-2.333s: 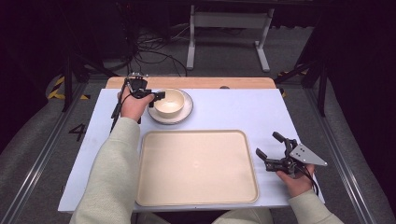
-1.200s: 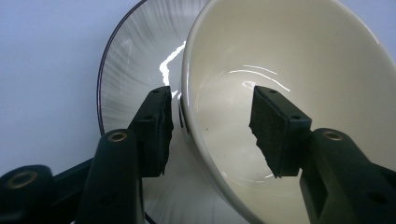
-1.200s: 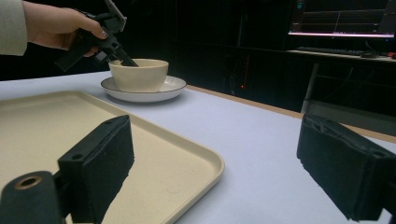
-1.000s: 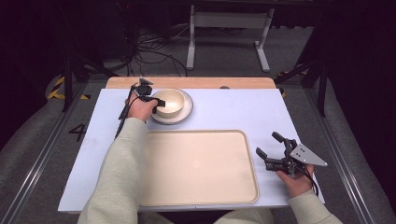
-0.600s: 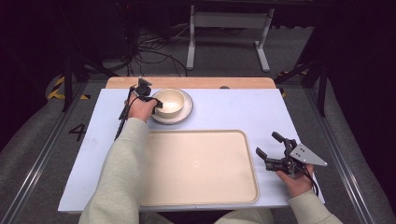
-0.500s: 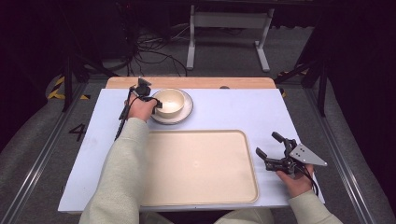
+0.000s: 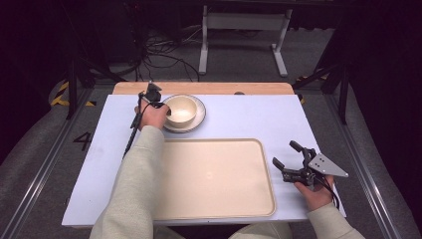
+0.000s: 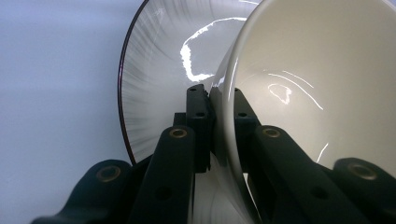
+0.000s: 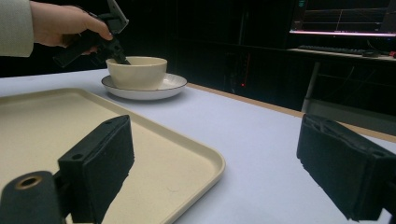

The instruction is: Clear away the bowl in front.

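A: Starting at the left, where is the left gripper (image 7: pixel 166 110)?

B: It is at the far left of the pale blue table (image 7: pixel 249 119), held in the person's left hand (image 7: pixel 152 115), right at the near-left side of the cream ceramic bowl (image 7: pixel 181 110).

A: And its jaws?

B: They have just been closing, and the left gripper view shows them clamped on the bowl's wall: one black pad (image 8: pixel 200 122) outside the rim, the other inside, with the thin cream edge pinched between them.

A: What is the bowl standing on?

B: On a round white plate with a dark rim (image 7: pixel 199 119), close to the far edge of the table, where a strip of pale wood (image 7: pixel 209 88) runs along. In the right gripper view the bowl sits upright in the middle of that plate.

A: What lies nearer the person?

B: A large cream rectangular plastic tray (image 7: pixel 219 177), flat in the middle of the table, just in front of the plate but apart from it. The left sleeve (image 7: pixel 134 189) crosses its left side.

A: And further right?

B: The right gripper (image 7: pixel 288 160) is just beside the tray's right edge, held low over the table in the right hand (image 7: pixel 313 191), with its grey three-cornered plate (image 7: pixel 326 166) on top. Its jaws stand wide apart with nothing between them; the right gripper view shows the tray's corner and bare table through the gap.
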